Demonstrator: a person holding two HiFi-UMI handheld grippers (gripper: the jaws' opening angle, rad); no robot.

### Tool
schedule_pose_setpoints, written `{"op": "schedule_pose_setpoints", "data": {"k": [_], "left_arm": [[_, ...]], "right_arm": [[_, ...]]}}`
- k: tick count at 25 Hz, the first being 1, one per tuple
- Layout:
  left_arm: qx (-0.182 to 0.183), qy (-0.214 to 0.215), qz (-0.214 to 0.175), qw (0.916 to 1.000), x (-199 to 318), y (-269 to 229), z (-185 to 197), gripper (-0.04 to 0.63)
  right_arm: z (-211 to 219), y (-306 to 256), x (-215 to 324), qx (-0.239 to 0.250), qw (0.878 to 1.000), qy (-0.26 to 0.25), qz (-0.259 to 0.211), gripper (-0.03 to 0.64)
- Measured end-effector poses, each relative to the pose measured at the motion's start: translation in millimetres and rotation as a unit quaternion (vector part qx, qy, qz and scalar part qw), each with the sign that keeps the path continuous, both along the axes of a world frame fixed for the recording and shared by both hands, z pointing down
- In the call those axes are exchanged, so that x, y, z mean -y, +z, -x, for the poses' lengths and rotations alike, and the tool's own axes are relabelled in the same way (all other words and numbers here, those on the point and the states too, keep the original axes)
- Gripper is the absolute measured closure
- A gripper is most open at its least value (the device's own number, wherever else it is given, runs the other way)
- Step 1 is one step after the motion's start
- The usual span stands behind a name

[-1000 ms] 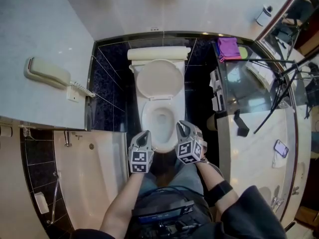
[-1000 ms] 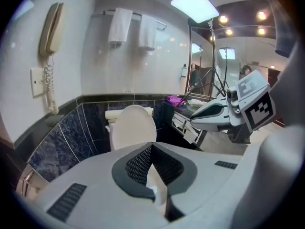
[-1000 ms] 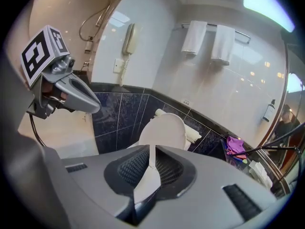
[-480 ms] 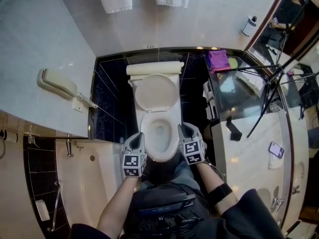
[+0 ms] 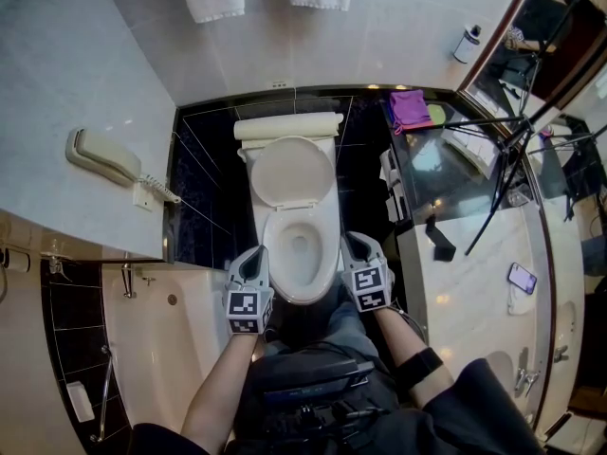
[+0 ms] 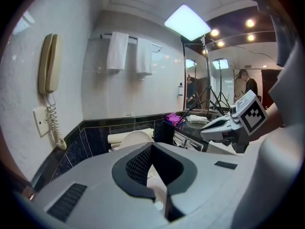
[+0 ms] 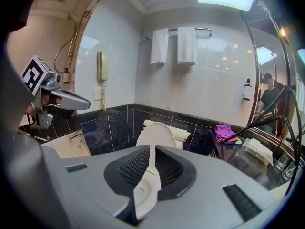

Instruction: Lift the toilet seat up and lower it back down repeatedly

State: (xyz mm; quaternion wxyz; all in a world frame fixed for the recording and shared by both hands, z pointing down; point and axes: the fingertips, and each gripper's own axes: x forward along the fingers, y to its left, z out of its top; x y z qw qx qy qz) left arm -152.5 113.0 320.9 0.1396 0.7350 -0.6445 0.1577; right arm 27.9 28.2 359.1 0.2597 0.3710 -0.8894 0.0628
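Grey-jawed left gripper (image 5: 256, 256) hovers at lower centre-left, pinched together on nothing. The white oval toilet seat (image 5: 292, 172) stands raised against the white tank (image 5: 288, 127) at centre. The right gripper (image 5: 354, 243), jaws barely parted, is also empty. Lowering the seat looks due next.

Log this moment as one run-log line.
left gripper: shut, empty | right gripper: slightly apart, empty | both: flanking bowl front | toilet lid: raised
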Motion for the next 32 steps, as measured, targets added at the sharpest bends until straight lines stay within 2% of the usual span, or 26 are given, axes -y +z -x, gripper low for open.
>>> {"op": "schedule_pose_setpoints", "data": {"k": [8, 15, 23, 28, 32], "left_arm": [[-0.001, 0.002, 0.000, 1.0000, 1, 4, -9, 0.595], [0.002, 0.014, 0.000, 0.9999, 10, 8, -19, 0.595], [0.010, 0.034, 0.008, 0.9993, 32, 37, -30, 0.595], [0.021, 0.047, 0.011, 0.9986, 46, 77, -40, 0.595], [0.018, 0.040, 0.021, 0.9988, 41, 116, -42, 0.595]], "right_arm": [[-5, 7, 0, -0.005, 1.000, 0.000, 0.004, 0.560], [-19, 22, 9, -0.005, 0.999, 0.026, 0.029, 0.558], [-36, 85, 19, 0.024, 0.991, 0.063, 0.116, 0.462], [-48, 158, 22, 0.046, 0.978, 0.093, 0.182, 0.398], [-55, 237, 0, 0.058, 0.961, 0.127, 0.239, 0.387]]}}
